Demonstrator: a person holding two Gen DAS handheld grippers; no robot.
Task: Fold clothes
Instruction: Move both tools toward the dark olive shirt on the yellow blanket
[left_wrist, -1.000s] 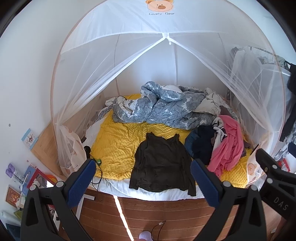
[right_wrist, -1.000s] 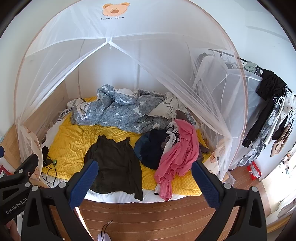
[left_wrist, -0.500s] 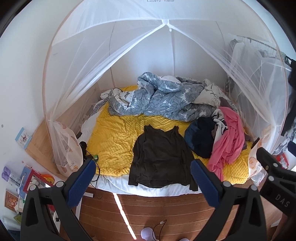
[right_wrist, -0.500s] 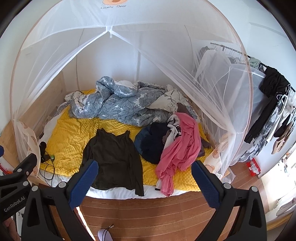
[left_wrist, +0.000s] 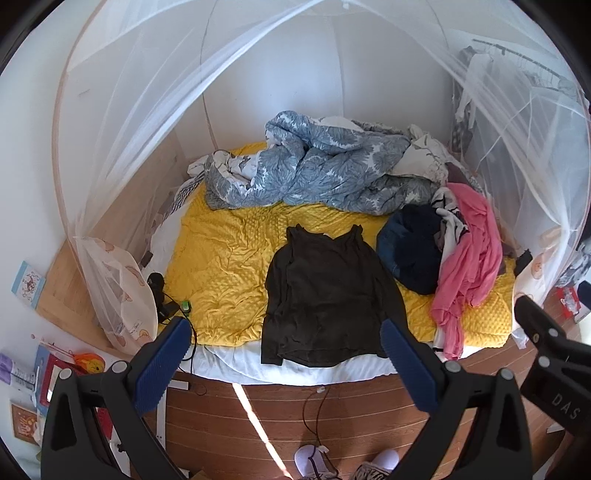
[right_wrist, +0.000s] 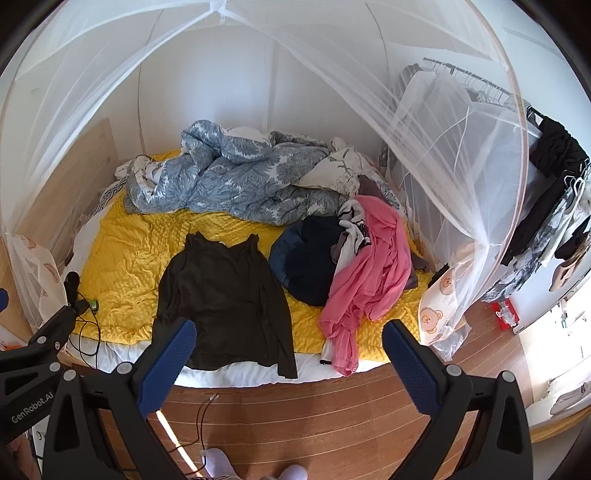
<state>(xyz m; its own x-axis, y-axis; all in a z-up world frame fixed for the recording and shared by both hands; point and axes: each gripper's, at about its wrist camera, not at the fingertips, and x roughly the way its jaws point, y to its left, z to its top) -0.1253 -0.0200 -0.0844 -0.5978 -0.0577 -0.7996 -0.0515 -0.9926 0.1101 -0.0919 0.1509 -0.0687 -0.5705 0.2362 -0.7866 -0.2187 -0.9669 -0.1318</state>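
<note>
- Your left wrist cam sits on the left tool (left_wrist: 286, 363), well back from the bed (left_wrist: 229, 266), looking down over the floor (left_wrist: 258, 417) at it.
- Your right wrist cam rides the right tool (right_wrist: 288, 363), same standoff, aimed further right, catching the clothes rack (right_wrist: 480, 88).
- Both share the bed, dark top (left_wrist: 325, 295) (right_wrist: 225, 299), pink garment (left_wrist: 469, 266) (right_wrist: 369, 273) and mosquito net (left_wrist: 147, 92) (right_wrist: 424, 110).

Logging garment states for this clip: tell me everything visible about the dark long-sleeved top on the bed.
The dark long-sleeved top is brownish-black, of soft, thin-looking fabric. It lies spread flat and unfolded on the yellow blanket, neck toward the far side, sleeves lying down along its sides. Its hem and cuffs reach over the white sheet at the bed's near edge. It lies beside the navy garment; contact is unclear. Neither gripper touches it.
</note>
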